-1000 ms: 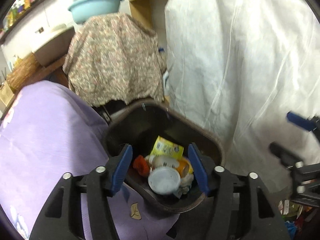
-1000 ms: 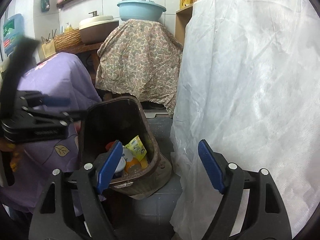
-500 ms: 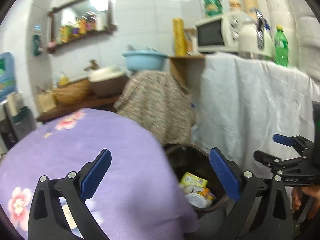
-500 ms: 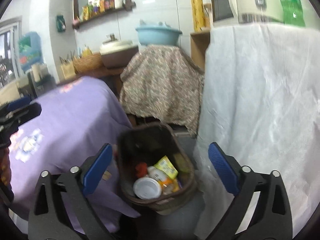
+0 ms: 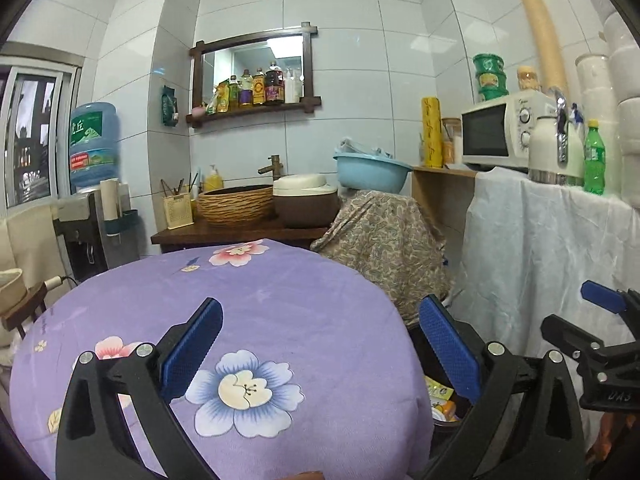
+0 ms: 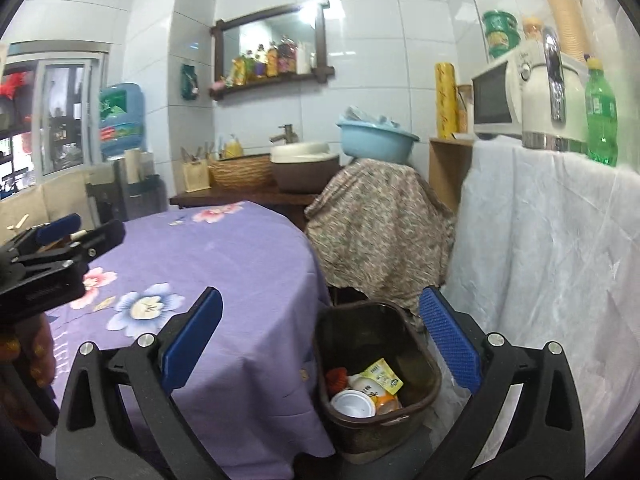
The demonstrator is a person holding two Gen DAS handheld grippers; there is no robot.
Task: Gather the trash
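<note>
A dark brown trash bin [image 6: 424, 364] stands on the floor beside the round table. It holds a white cup lid [image 6: 354, 403], a yellow wrapper [image 6: 382, 376] and a red scrap [image 6: 337, 376]. In the left wrist view only a sliver of the bin's trash [image 5: 440, 396] shows past the table edge. My left gripper [image 5: 320, 354] is open and empty above the purple tablecloth [image 5: 280, 300]. My right gripper [image 6: 320, 354] is open and empty, above and in front of the bin.
The round table [image 6: 224, 264] carries a purple flowered cloth. A white-draped counter [image 6: 540, 248] on the right holds a microwave [image 5: 500, 132], a kettle and a green bottle [image 6: 600, 112]. A floral-covered object [image 6: 380, 220] stands behind the bin. A water dispenser [image 5: 94, 148] is far left.
Both grippers have risen and pulled back from the bin. The left one has swung left over the tabletop. Both views now take in the walls and shelf.
</note>
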